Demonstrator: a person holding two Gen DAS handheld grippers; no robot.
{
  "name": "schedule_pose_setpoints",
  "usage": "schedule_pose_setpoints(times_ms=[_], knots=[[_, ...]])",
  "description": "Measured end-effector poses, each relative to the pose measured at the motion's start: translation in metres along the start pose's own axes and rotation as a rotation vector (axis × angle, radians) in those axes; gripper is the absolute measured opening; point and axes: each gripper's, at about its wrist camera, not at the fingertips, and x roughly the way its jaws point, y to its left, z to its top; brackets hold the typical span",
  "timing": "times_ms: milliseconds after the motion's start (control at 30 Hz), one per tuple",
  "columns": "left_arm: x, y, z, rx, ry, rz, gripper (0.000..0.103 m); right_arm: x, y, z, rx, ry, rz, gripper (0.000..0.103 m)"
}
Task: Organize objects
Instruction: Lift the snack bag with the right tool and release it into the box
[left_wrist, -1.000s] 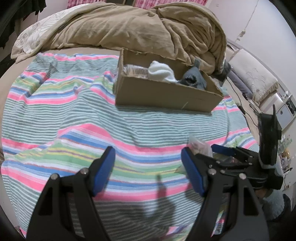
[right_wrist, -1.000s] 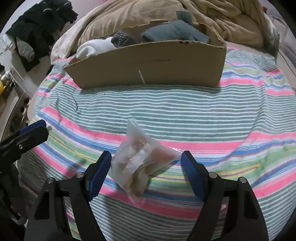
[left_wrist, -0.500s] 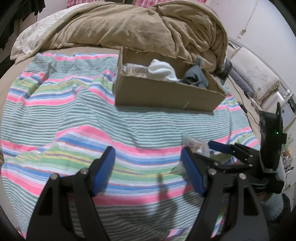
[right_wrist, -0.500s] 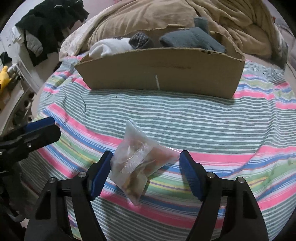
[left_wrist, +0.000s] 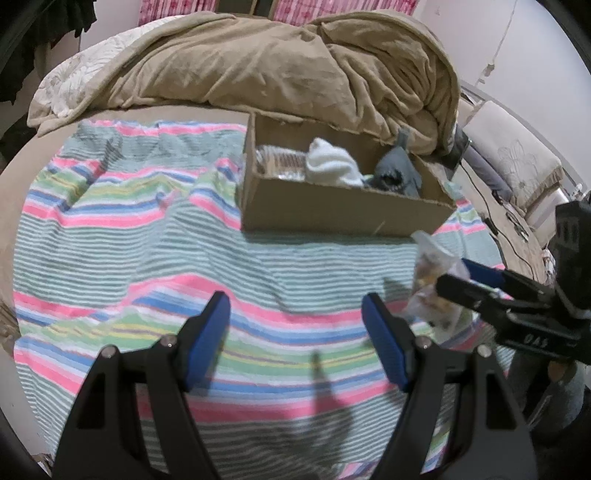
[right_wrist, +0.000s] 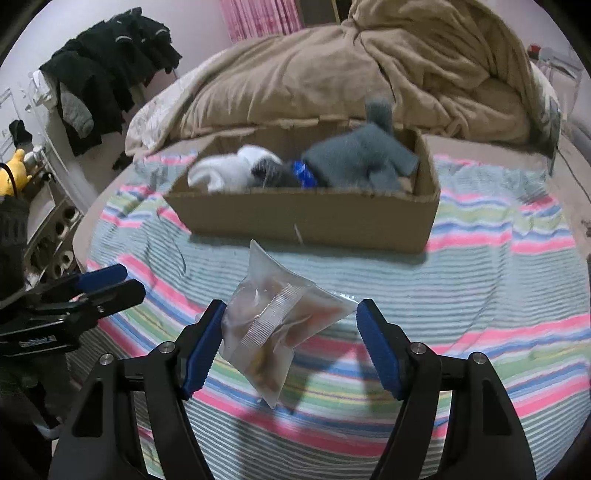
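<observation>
Right gripper (right_wrist: 290, 347) has lifted the clear snack bag (right_wrist: 275, 326) off the striped blanket (right_wrist: 480, 295); the bag now hangs clear, fingers pinching its corners. Pickup looks done; cardboard box (right_wrist: 306, 218) lies ahead. Both grippers pitch downward. Left gripper (left_wrist: 295, 341) idles low, fingers spread, empty.
</observation>
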Motion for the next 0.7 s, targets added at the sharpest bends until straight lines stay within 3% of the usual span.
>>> schedule_pose_setpoints(times_ms=[367, 700], knots=[[-0.014, 0.001, 0.026, 0.013, -0.081, -0.002, 0.075, -0.020, -0.004, 0.049, -0.041, -0.104, -0.019, 0.075], [-0.011, 0.007, 0.052, 0.018, -0.117, 0.017, 0.075, -0.005, -0.012, 0.095, -0.058, -0.154, -0.021, 0.075]])
